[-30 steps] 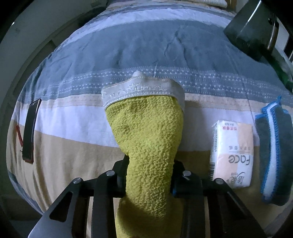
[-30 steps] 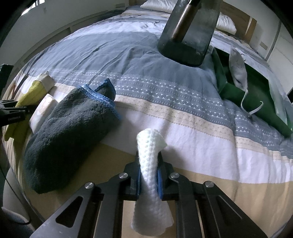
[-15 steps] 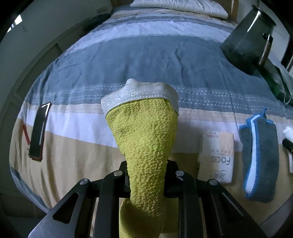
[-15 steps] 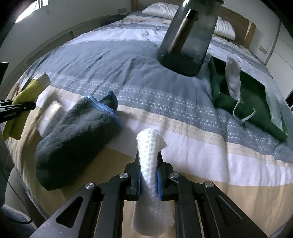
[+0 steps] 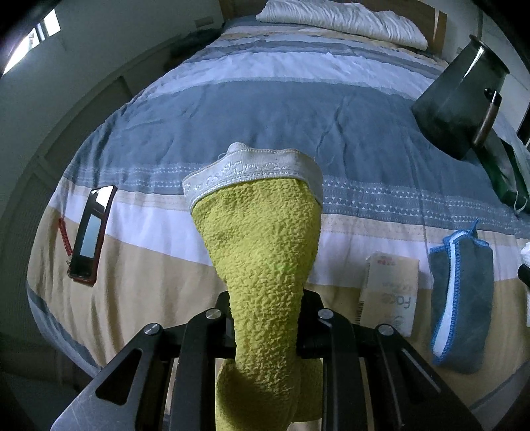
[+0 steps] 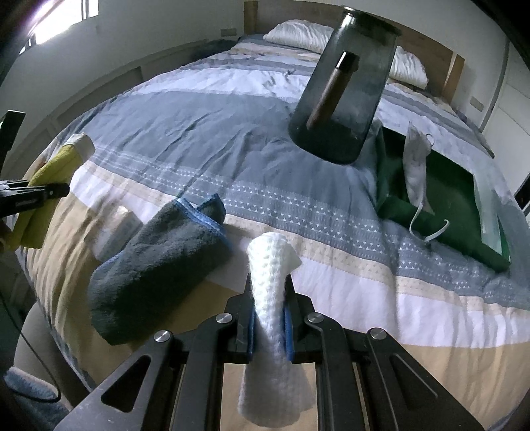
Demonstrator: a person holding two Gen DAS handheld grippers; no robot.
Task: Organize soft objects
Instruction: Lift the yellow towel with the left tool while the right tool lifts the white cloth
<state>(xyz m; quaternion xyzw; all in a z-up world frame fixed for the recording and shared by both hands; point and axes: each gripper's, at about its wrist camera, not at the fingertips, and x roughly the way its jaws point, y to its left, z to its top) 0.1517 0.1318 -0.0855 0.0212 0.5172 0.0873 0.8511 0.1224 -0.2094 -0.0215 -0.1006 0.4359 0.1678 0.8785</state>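
My left gripper (image 5: 266,318) is shut on a yellow-green towel (image 5: 261,238) with a white embroidered band, held up above the striped bed (image 5: 265,106). My right gripper (image 6: 268,298) is shut on a white knitted cloth (image 6: 270,265), also held above the bed. A folded grey towel with blue trim (image 6: 159,262) lies on the bed left of the right gripper; it also shows in the left wrist view (image 5: 460,298). A tissue pack (image 5: 389,291) lies beside it. The left gripper with its yellow towel (image 6: 49,185) shows at the far left of the right wrist view.
A dark glass jar (image 6: 344,89) stands on the bed, with a green bag (image 6: 440,199) and a white face mask (image 6: 415,162) to its right. A phone in a red case (image 5: 91,232) lies at the bed's left. White pillows (image 5: 341,20) are at the head.
Both grippers have risen and drawn back from the bed with their cloths still held. More of the bed, the phone and the pillows have come into view.
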